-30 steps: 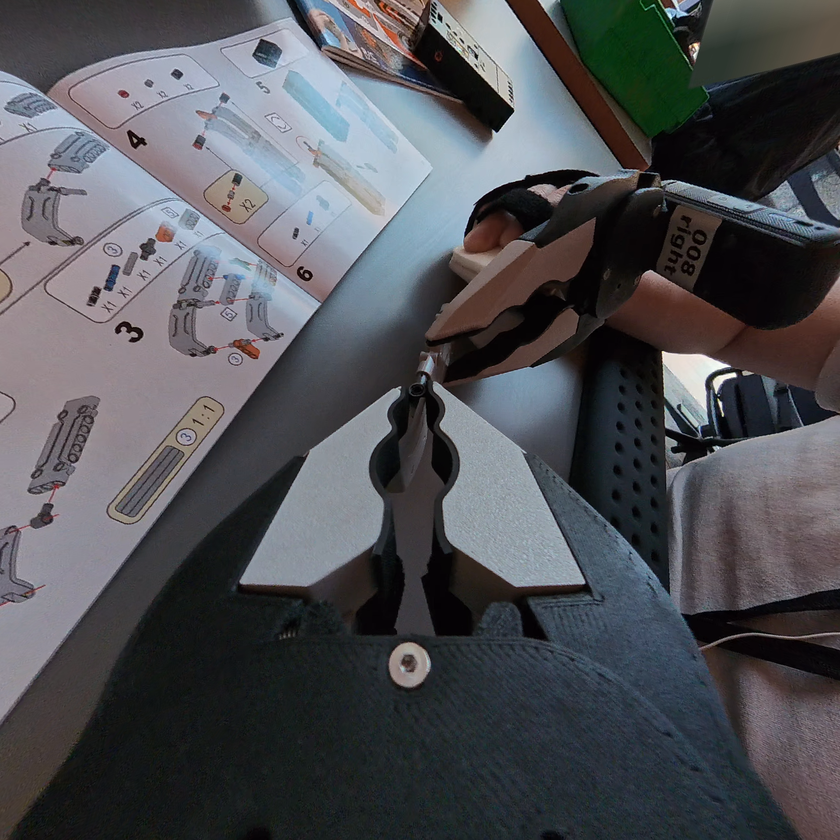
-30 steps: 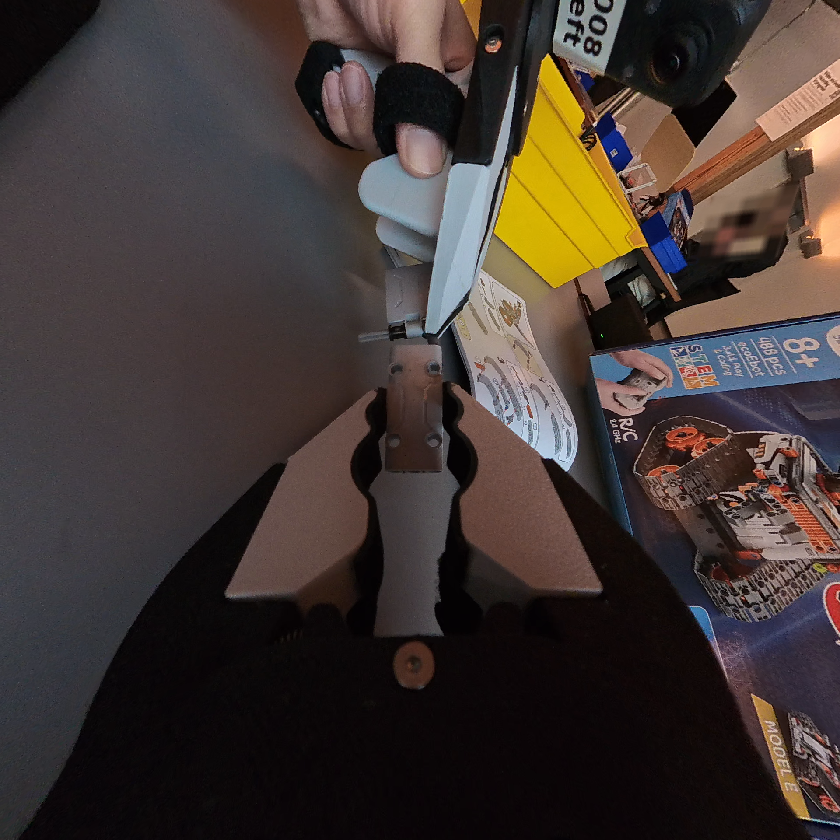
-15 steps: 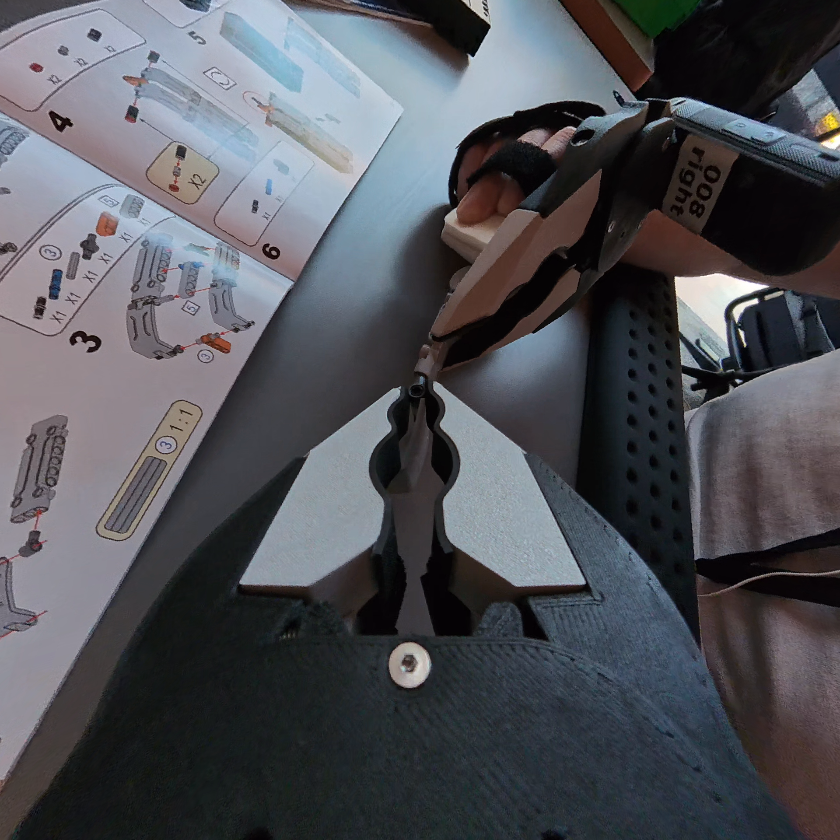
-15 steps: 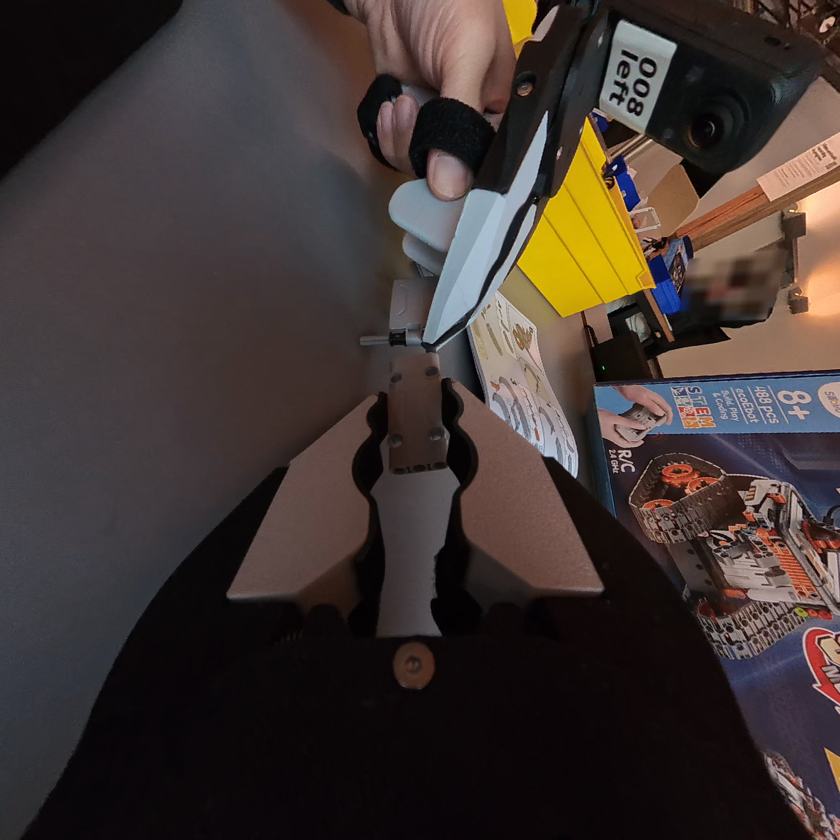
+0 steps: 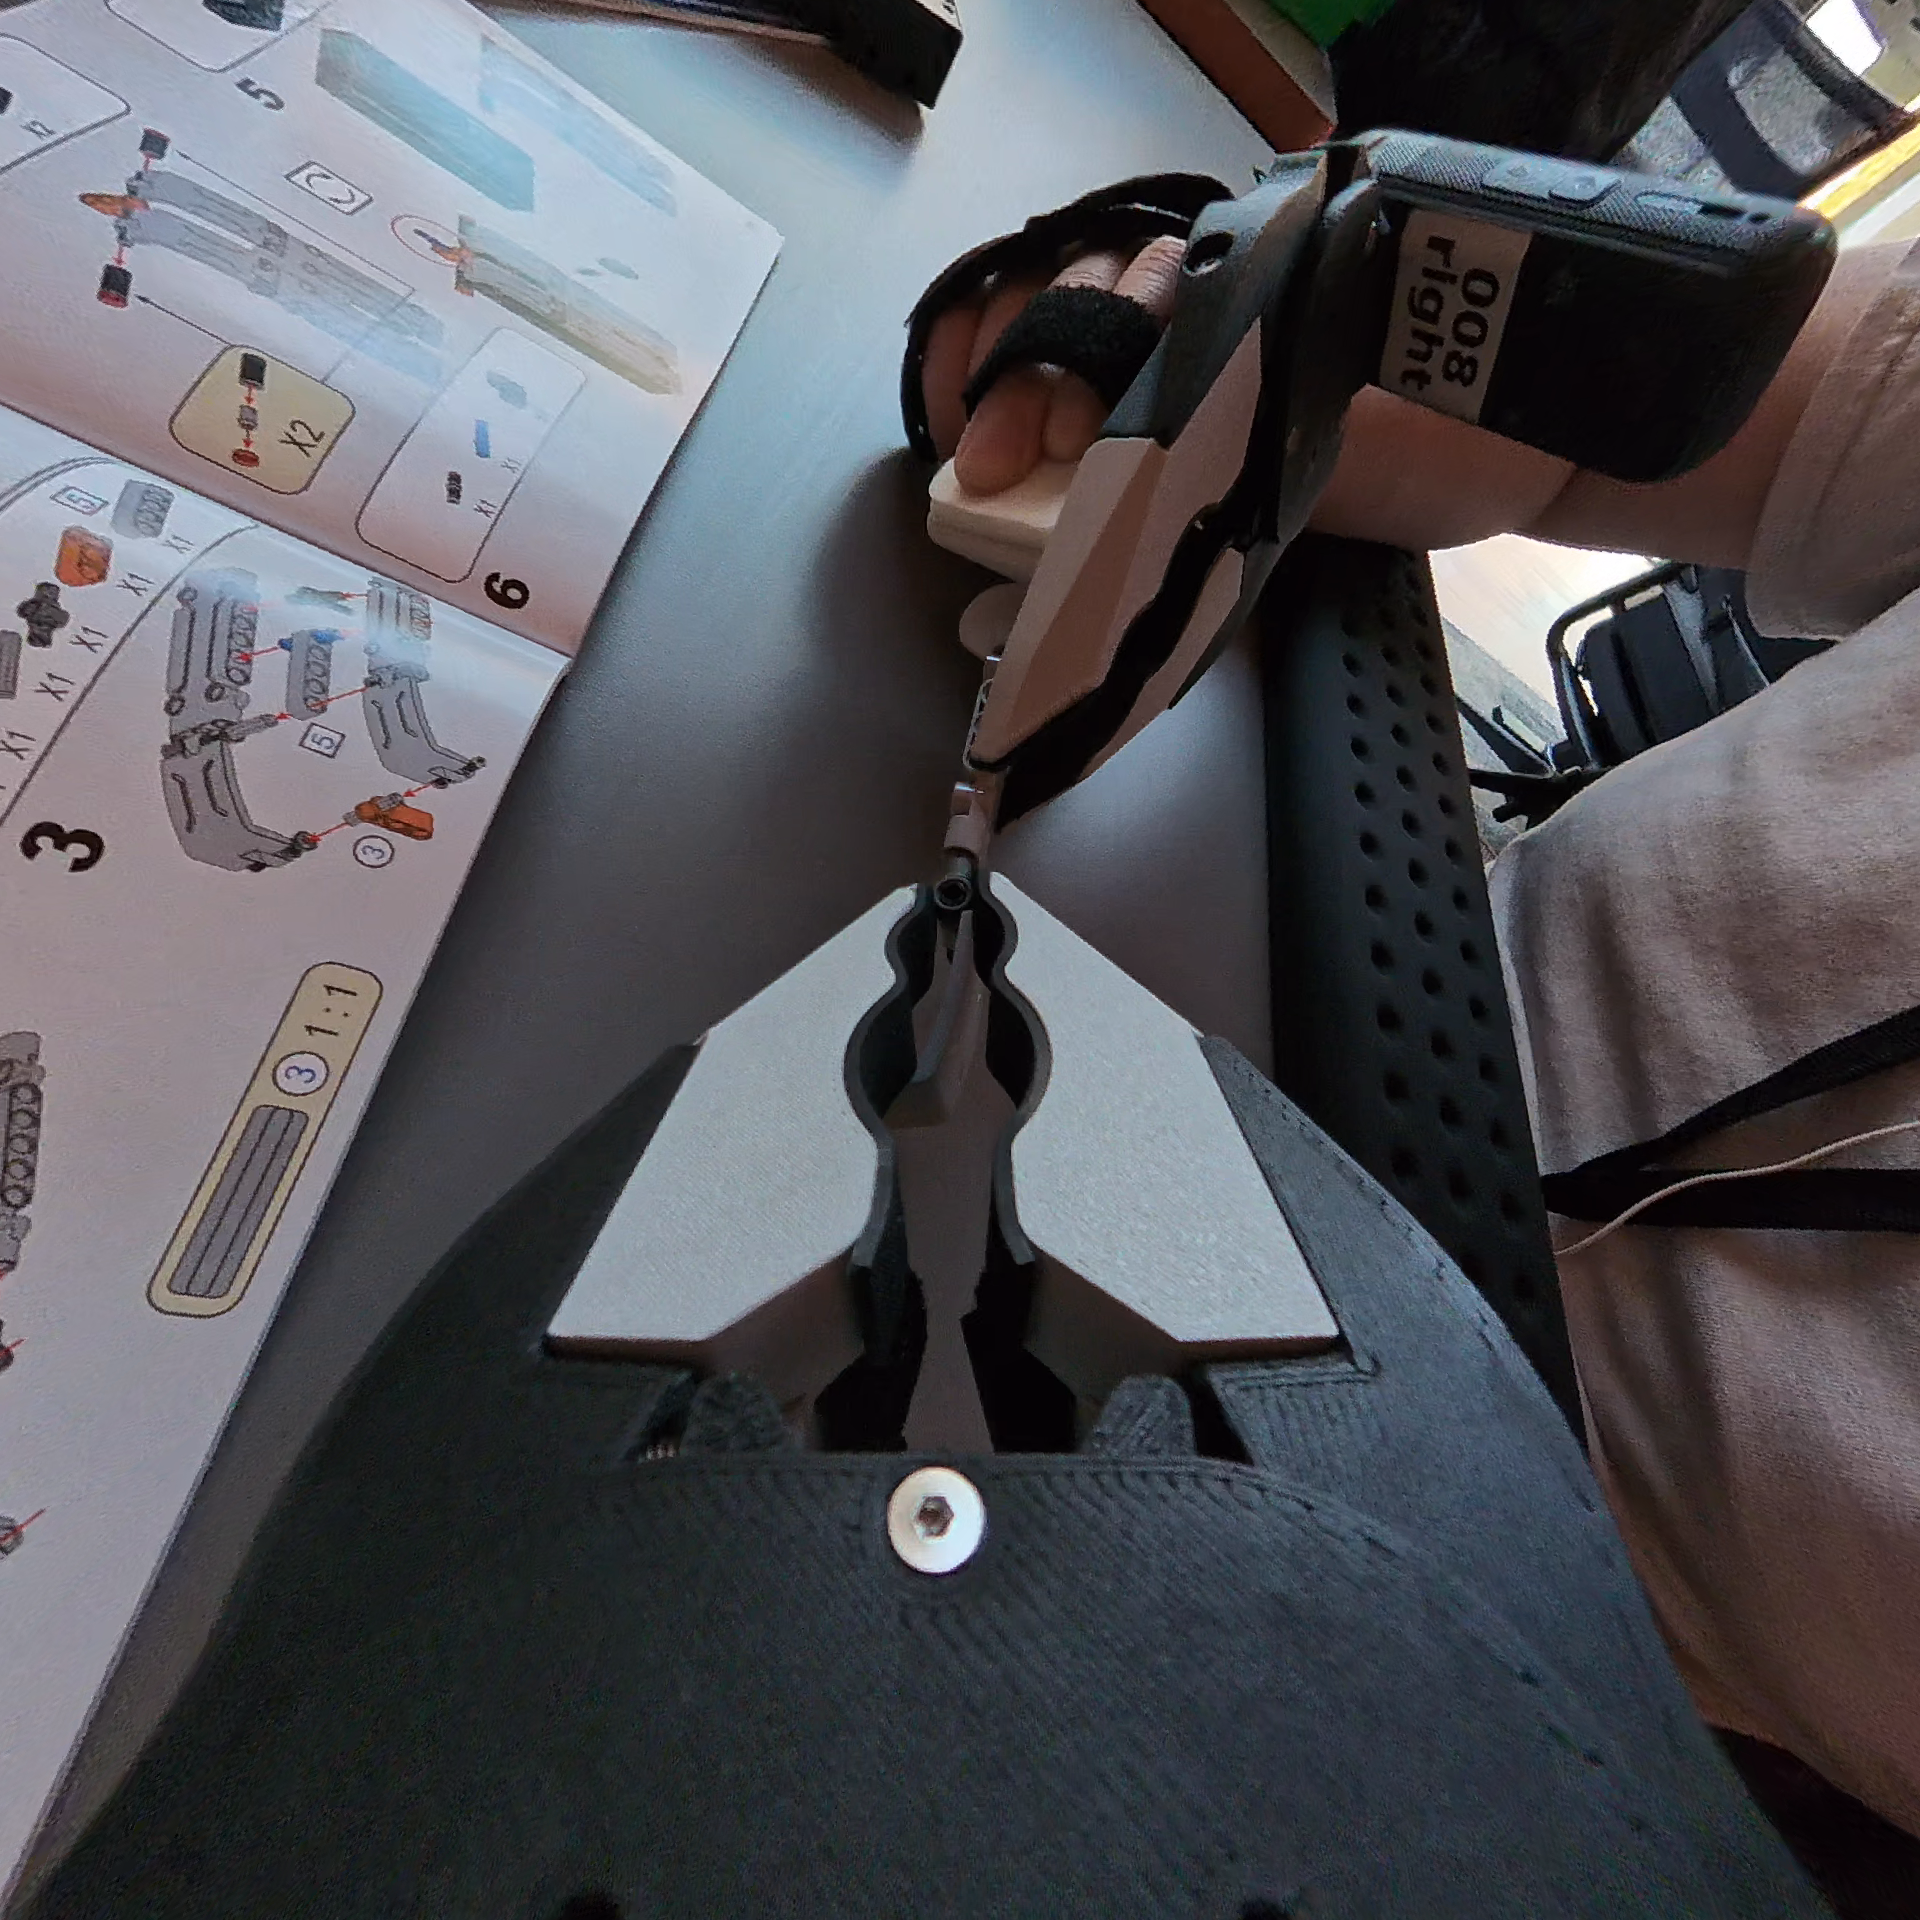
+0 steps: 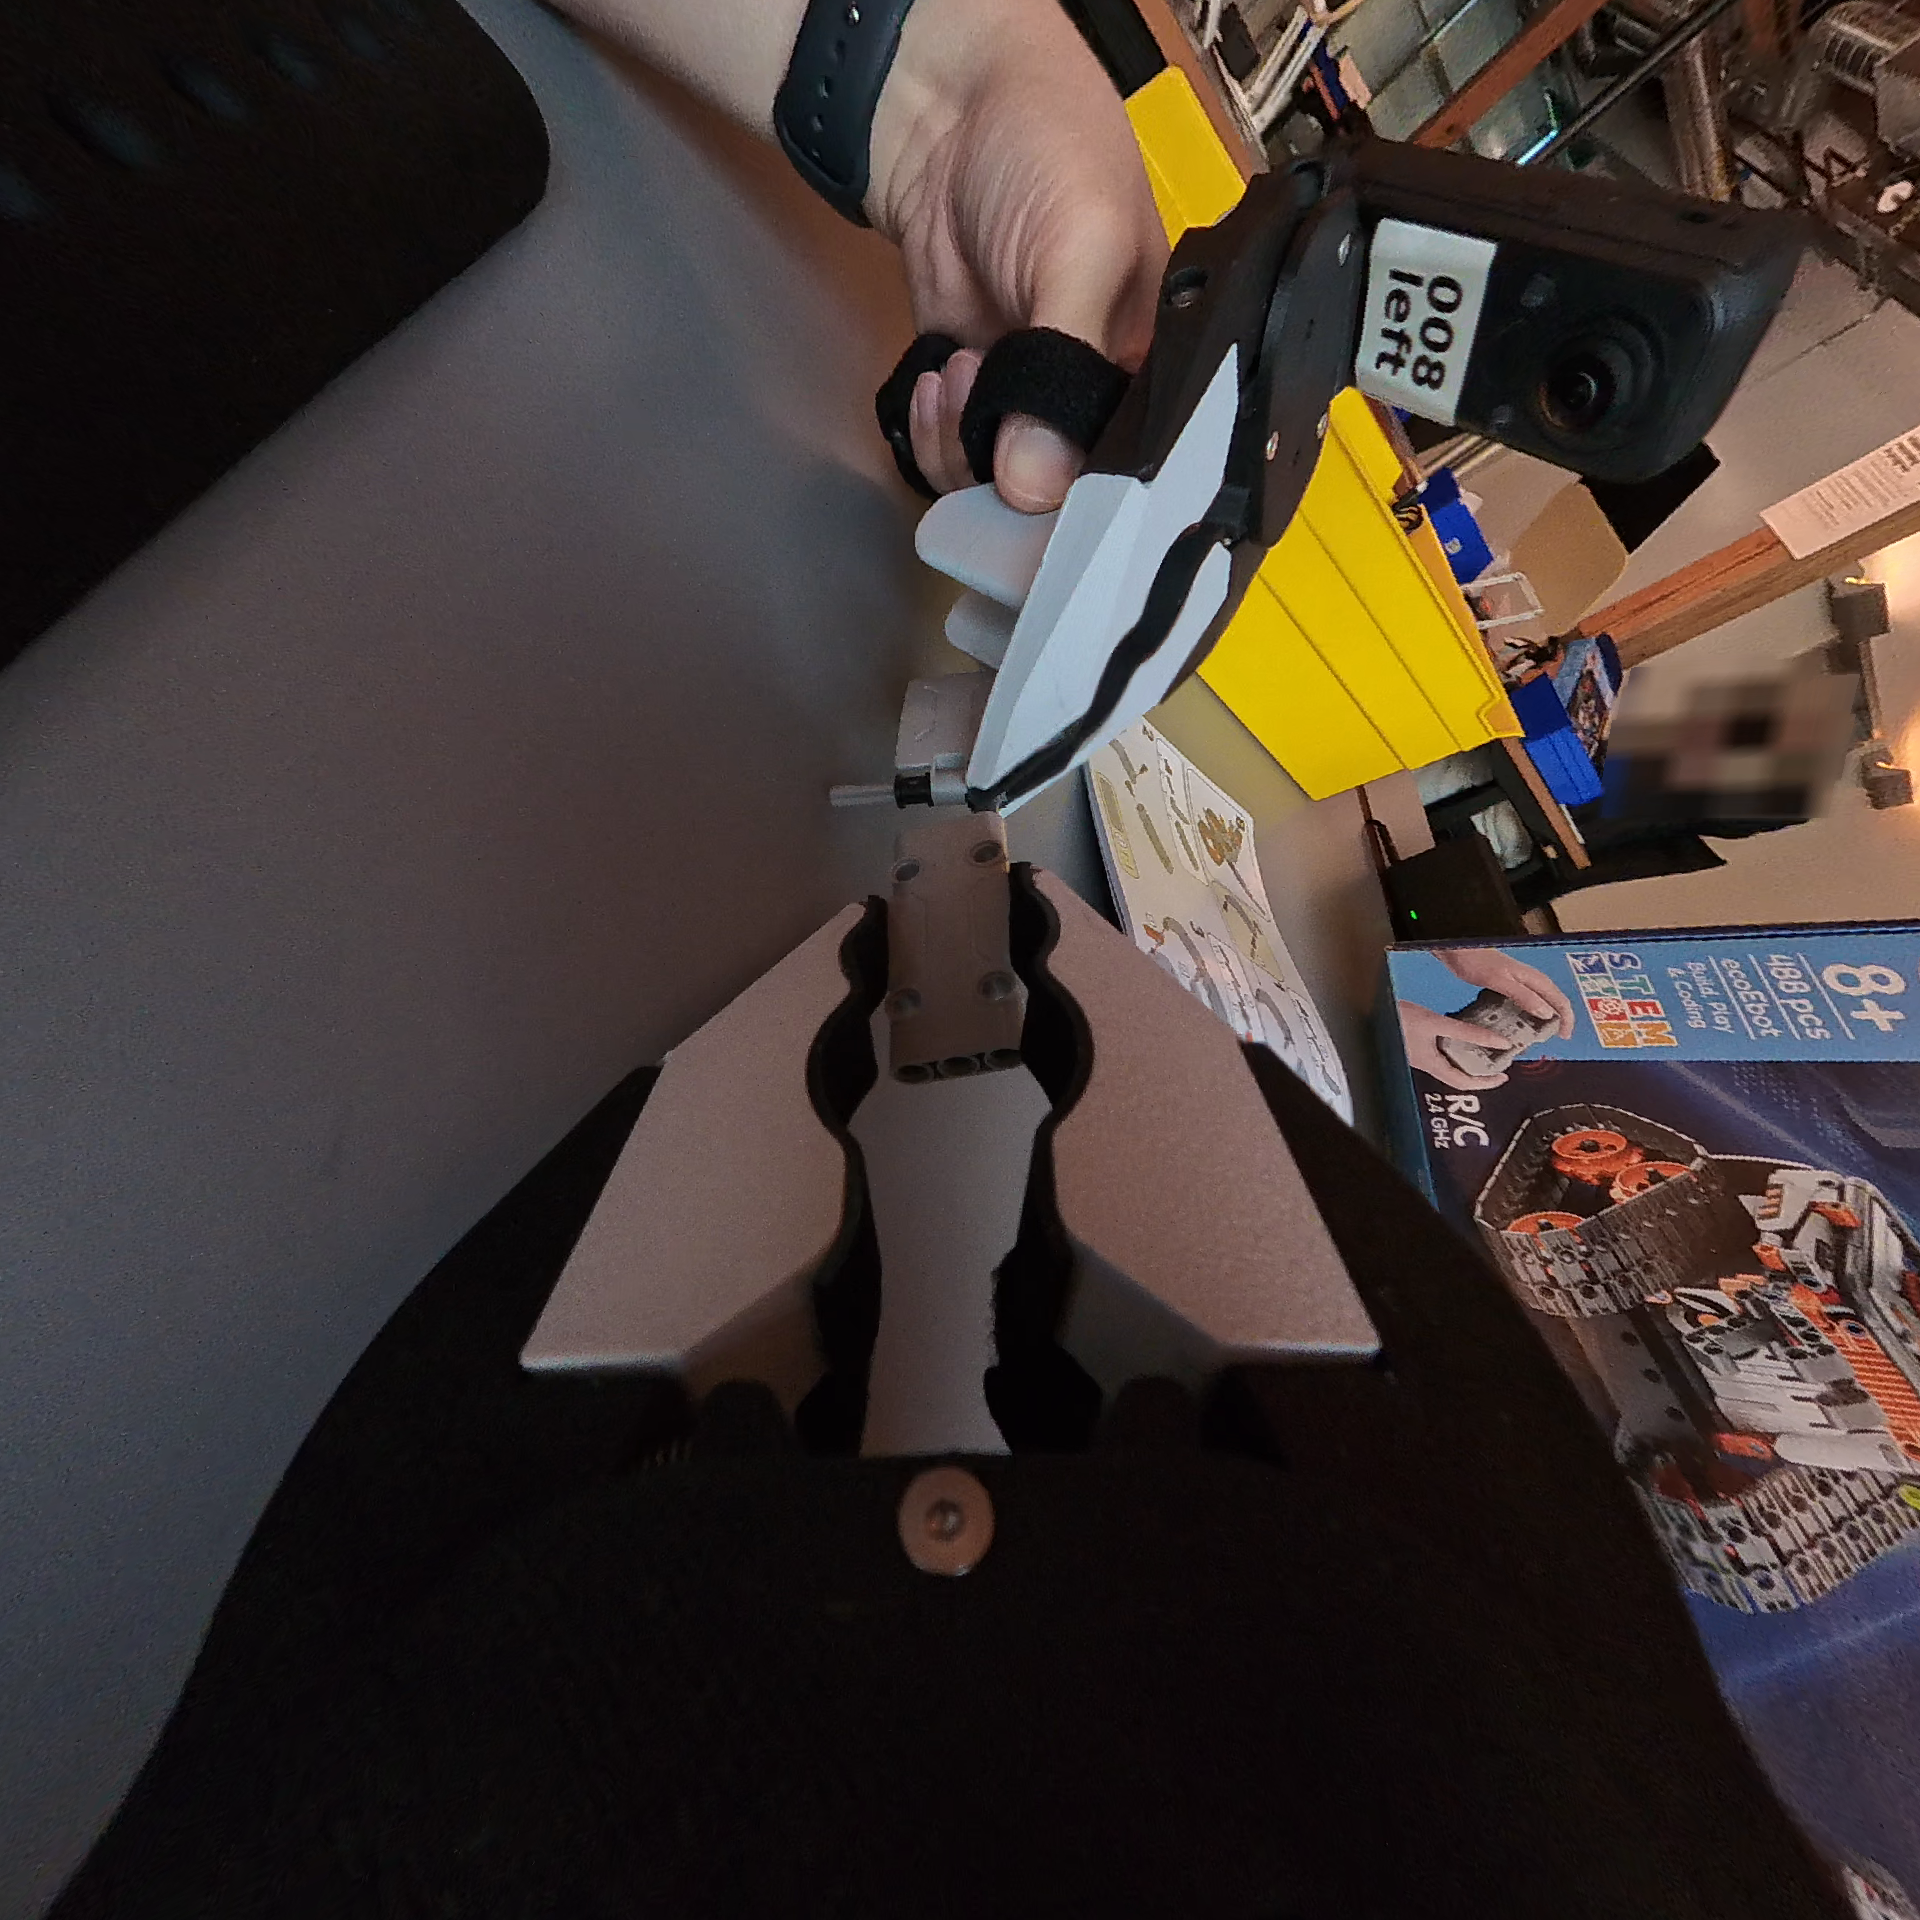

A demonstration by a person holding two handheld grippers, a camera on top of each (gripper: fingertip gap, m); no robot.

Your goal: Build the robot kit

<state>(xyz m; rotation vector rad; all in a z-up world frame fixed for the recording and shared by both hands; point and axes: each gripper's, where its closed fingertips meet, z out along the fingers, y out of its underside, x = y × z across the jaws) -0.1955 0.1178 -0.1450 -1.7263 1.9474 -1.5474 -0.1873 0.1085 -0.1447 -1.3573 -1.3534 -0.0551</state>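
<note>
- The left gripper (image 5: pixel 951 904) is clamped on a curved grey plastic building piece (image 5: pixel 943 1023) with a small black pin (image 5: pixel 951 894) at its tip; the right gripper (image 6: pixel 948 883) is clamped on a flat grey studded building panel (image 6: pixel 951 961); both pieces are held above the dark grey tabletop (image 5: pixel 727 582), and their ends meet between the two gripper tips.
- In the left wrist view an open white instruction booklet (image 5: pixel 260 520) with printed assembly diagrams lies to the left, well apart from the grippers; a black perforated chair armrest (image 5: pixel 1382 883) runs along the table edge on the right, just beside the right gripper — close enough to crowd that side.
- Only the right wrist view shows the blue cardboard toy box (image 6: pixel 1683 1247) with a tracked vehicle pictured on it, a row of yellow plastic storage bins (image 6: pixel 1340 644) behind the left gripper, and a thin grey axle (image 6: pixel 862 796) sticking sideways from the joined parts; only the left wrist view shows the person's pale sleeve (image 5: pixel 1714 1039).
- Bare tabletop lies open to the left in the right wrist view — the box and booklet fill its right.
</note>
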